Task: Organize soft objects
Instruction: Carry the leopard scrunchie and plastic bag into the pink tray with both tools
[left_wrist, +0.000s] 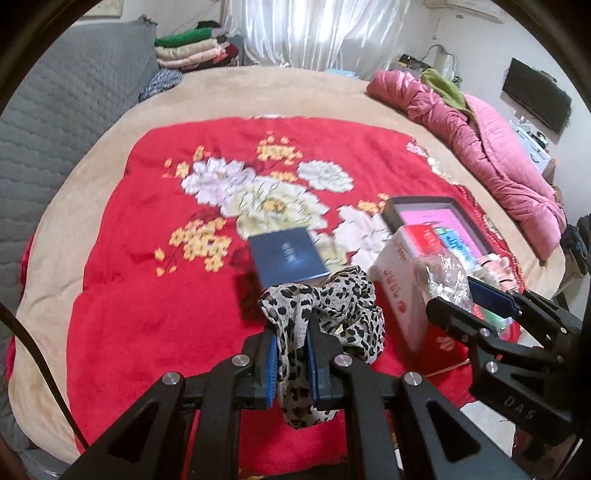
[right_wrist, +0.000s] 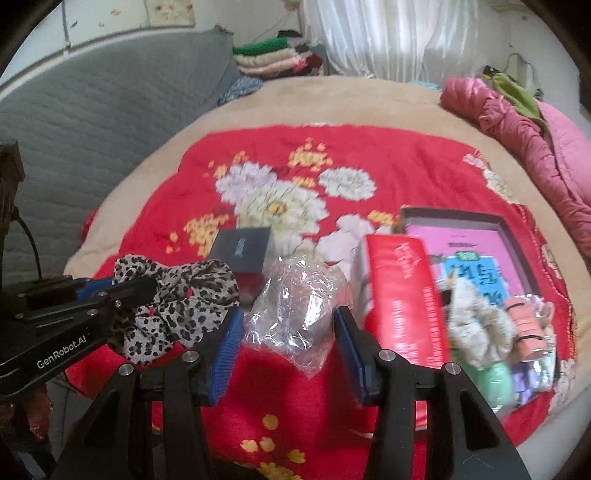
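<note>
The bed (left_wrist: 110, 192) carries a red floral blanket (left_wrist: 147, 277). At about three o'clock on it lies an open grey tray (right_wrist: 517, 236) of small items, with a red carton (right_wrist: 402, 291) beside it. The left gripper (left_wrist: 290, 363) has its jaws nearly closed, pinching the leopard-print scarf (left_wrist: 332, 306), which hangs bunched at six o'clock. The right gripper (right_wrist: 290, 354) stands half open around a crinkled clear plastic bag (right_wrist: 295, 295); whether the pads press it I cannot tell. Judged advice: carry both clear of the carton and keep the scarf's loose tail from snagging.
</note>
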